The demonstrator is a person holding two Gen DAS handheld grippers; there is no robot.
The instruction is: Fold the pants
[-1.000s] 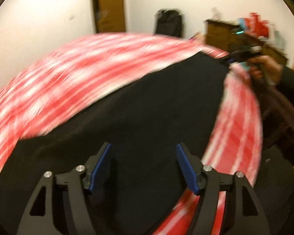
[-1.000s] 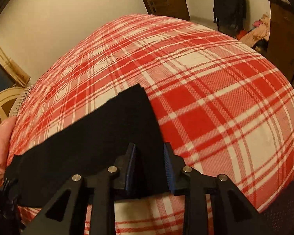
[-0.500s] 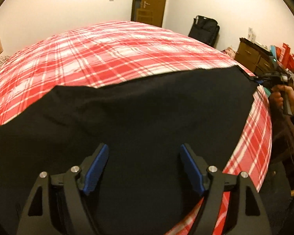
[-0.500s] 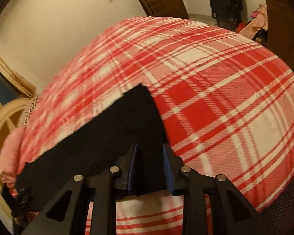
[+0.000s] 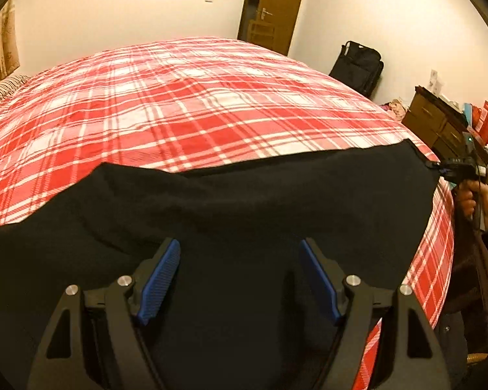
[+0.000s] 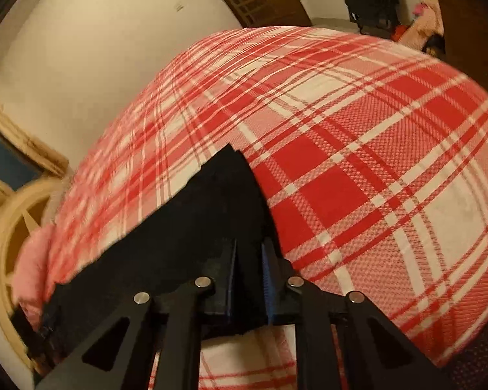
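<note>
Currently we see black pants [image 5: 244, 195] spread on plaid bed [image 5: 195, 104] | right claw [image 6: 249, 273] pinching a corner | left claw [image 5: 240, 279] spread above cloth | folding seemingly barely begun

A big bed [image 5: 192, 107] with a red and white checked cover fills the room. The walls [image 5: 130, 9] are plain and pale. A brown wooden door [image 5: 273, 6] stands at the back. A black bag [image 5: 358, 66] leans on the wall. A brown dresser [image 5: 436, 120] sits at the right.
</note>
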